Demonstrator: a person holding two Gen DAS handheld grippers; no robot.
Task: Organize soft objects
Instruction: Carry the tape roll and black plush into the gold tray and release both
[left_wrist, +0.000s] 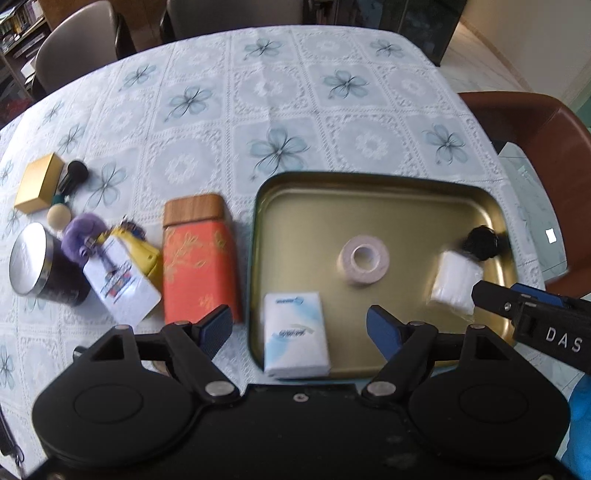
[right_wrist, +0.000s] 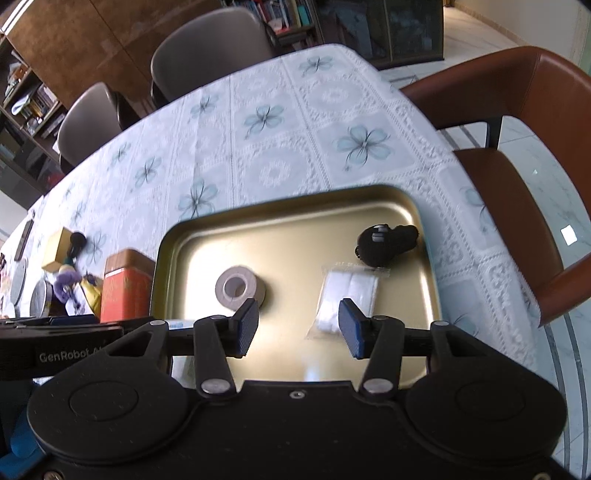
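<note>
Already sorted into gold tray (left_wrist: 380, 184): tissue pack (left_wrist: 296, 334), tape roll (left_wrist: 364, 259), white packet (right_wrist: 349, 297), black fuzzy item (right_wrist: 384, 243); left gripper (left_wrist: 297, 326) apart, empty; right gripper (right_wrist: 298, 326) apart, empty; purple pom-pom (left_wrist: 79, 236) outside, probably next.

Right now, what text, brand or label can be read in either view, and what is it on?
"DAS": white letters on the right claw's black body, seen from the left wrist; cut off by the frame edge.
"GenRobot A": on the left claw's black body, seen from the right wrist; the rest is hidden.
Tissue pack in the tray: blue logo, too blurred to read.
White card: print too blurred to read.
</note>
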